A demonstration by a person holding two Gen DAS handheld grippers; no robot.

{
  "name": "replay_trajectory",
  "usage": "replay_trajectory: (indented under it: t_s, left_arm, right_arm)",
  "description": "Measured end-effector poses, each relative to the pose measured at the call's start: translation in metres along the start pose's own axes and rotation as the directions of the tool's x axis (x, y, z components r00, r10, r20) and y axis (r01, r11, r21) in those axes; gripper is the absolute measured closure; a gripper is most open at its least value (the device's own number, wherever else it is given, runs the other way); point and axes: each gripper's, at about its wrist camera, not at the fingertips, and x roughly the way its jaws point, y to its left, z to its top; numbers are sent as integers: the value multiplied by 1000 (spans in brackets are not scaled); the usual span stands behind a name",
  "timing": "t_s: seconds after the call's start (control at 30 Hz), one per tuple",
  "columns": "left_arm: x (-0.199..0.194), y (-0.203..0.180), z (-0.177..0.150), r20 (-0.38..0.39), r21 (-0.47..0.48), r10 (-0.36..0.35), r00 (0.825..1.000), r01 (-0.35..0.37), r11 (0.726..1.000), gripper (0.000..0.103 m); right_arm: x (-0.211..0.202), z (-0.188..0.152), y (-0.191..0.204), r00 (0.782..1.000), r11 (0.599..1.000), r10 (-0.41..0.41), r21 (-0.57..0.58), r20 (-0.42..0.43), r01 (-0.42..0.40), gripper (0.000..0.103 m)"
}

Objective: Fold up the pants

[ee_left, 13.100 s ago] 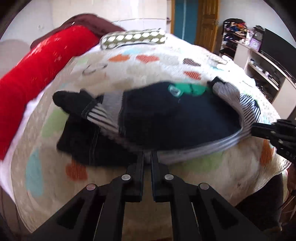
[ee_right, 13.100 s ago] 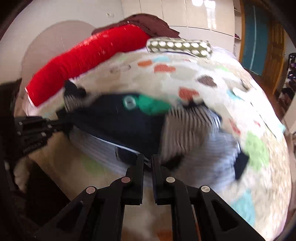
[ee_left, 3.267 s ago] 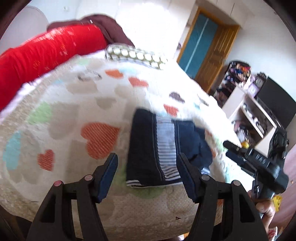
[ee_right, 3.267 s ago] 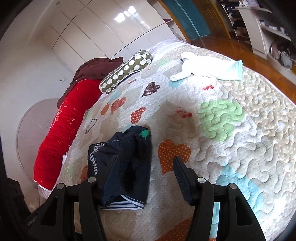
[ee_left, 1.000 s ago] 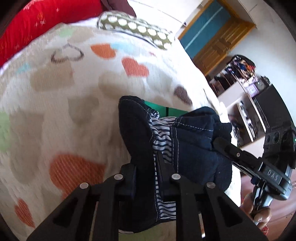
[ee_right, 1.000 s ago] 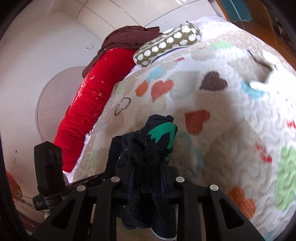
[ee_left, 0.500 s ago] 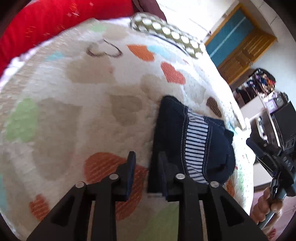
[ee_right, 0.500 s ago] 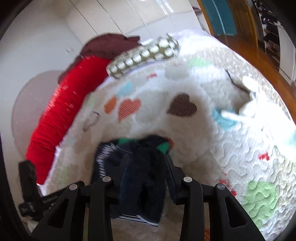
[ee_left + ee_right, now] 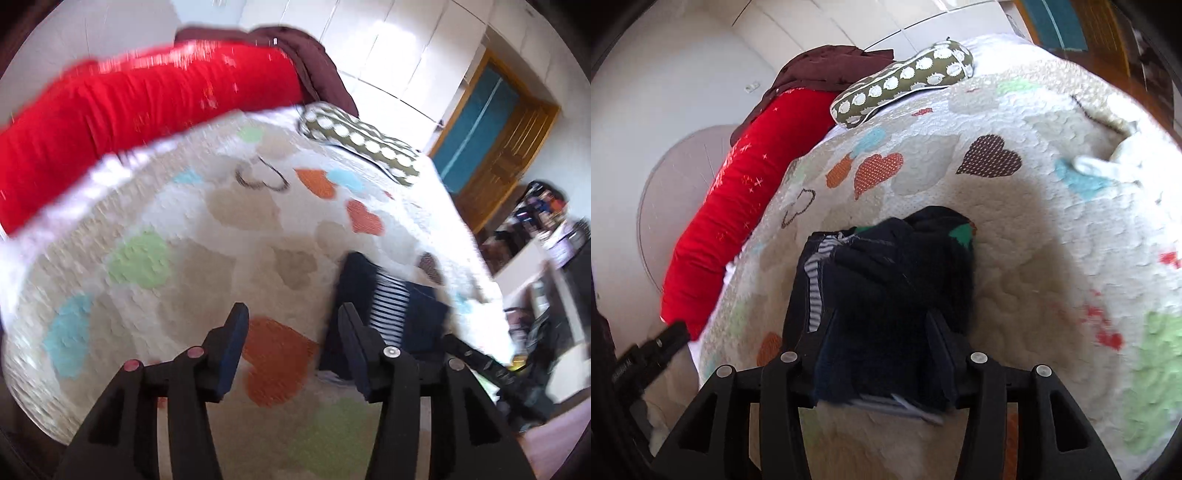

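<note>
The dark navy pants (image 9: 886, 288) with a striped lining lie folded into a small bundle on the heart-patterned quilt (image 9: 1034, 258). In the left wrist view the bundle (image 9: 391, 299) lies to the right of my left gripper (image 9: 291, 332), which is open and empty above an orange heart. My right gripper (image 9: 882, 347) is open, its fingers standing either side of the bundle's near end. The right gripper's tip (image 9: 476, 358) shows at the right of the left wrist view.
A red bolster (image 9: 129, 110) and a brown garment (image 9: 827, 70) lie along the bed's far side, with a green dotted pillow (image 9: 905, 81) next to them. A white garment (image 9: 1115, 158) lies at the right. Shelves (image 9: 543, 266) and a wooden door (image 9: 498, 147) stand beyond the bed.
Both grippers have opened and let go of the pants. My left gripper has drawn back and to the left of the bundle, which now rests on the quilt.
</note>
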Motion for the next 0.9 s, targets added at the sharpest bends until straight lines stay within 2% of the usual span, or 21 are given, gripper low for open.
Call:
replay_trajectory:
  t_s: [0.07,0.17,0.23,0.3,0.43,0.77,0.9]
  left_arm:
    - [-1,-2,0,-20,-3,-12,1000,12,1000,54]
    - [-9,-10,-6,18,86,57,998,-58,995,54]
    - [-16,-11,-9,45,114,86,995,-90,989,54]
    - [-24,-10,-12,69,129,97,993,-105,986,52]
    - [-38,-6,-16,113,161,136,984,-153,975,45]
    - [-48,-13,-30,143,233,141,980,-171,957,39]
    - [-43,-10,-33,125,228,146,981,-172,958,39]
  right_arm:
    - [-18,-2,0,999,998,-44,-42,15,45,43]
    - [-36,-14,-5,990,990,-131,-55,43,133,43]
    - [-48,-24,-12,990,992,-123,16,74,123,43]
    - [-55,-36,-18,991,992,-82,103,104,71,42]
    - [-62,-57,-10,986,984,-97,162,136,75,42]
    - [-69,-72,28,975,983,-175,85,139,165,40]
    - [-60,-52,44,972,981,-193,20,136,192,40]
